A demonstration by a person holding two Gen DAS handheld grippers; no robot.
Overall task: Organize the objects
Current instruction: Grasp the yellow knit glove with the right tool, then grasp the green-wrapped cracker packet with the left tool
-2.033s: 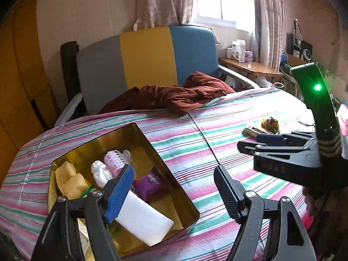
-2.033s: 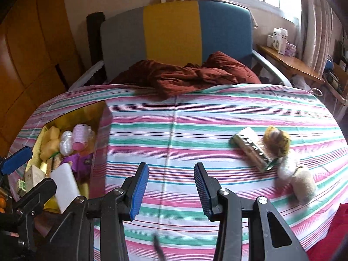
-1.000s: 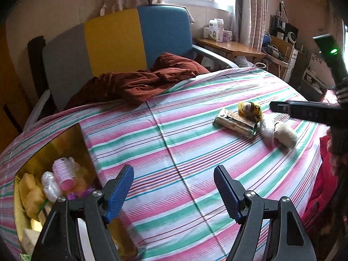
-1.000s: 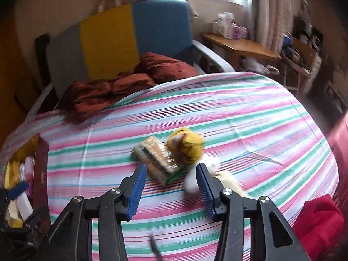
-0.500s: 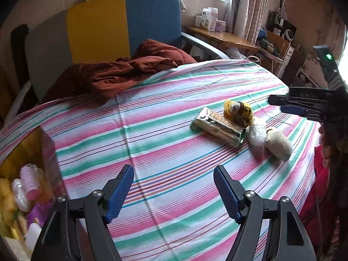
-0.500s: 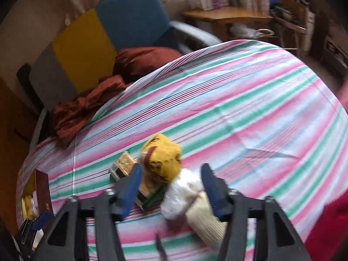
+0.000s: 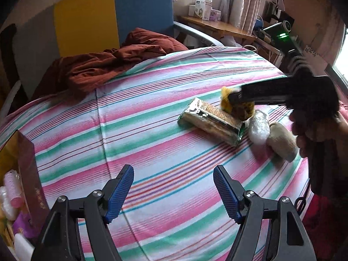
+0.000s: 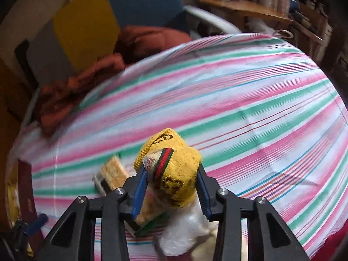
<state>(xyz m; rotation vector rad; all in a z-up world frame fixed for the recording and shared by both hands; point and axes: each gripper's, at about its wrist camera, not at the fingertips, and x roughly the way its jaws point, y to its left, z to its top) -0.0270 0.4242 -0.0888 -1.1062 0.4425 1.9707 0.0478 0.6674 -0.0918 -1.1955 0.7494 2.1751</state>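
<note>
A yellow rolled sock sits between my right gripper's blue pads, which are closing and touch it on both sides. In the left wrist view the same sock lies against a cracker packet, with the right gripper reaching onto it from the right. A clear plastic bundle and a beige rolled sock lie just right of the packet. My left gripper hangs open over bare striped cloth, nothing between its fingers. The gold-lined box with several small items stands at the far left.
The round table wears a pink, green and white striped cloth. A rust-red blanket lies on its far edge against a grey, yellow and blue chair. A wooden side table with boxes stands by the window.
Both grippers swung right, away from the box and toward the pile. The right gripper came down over the yellow sock, widened, then narrowed onto it. The left gripper stayed open.
</note>
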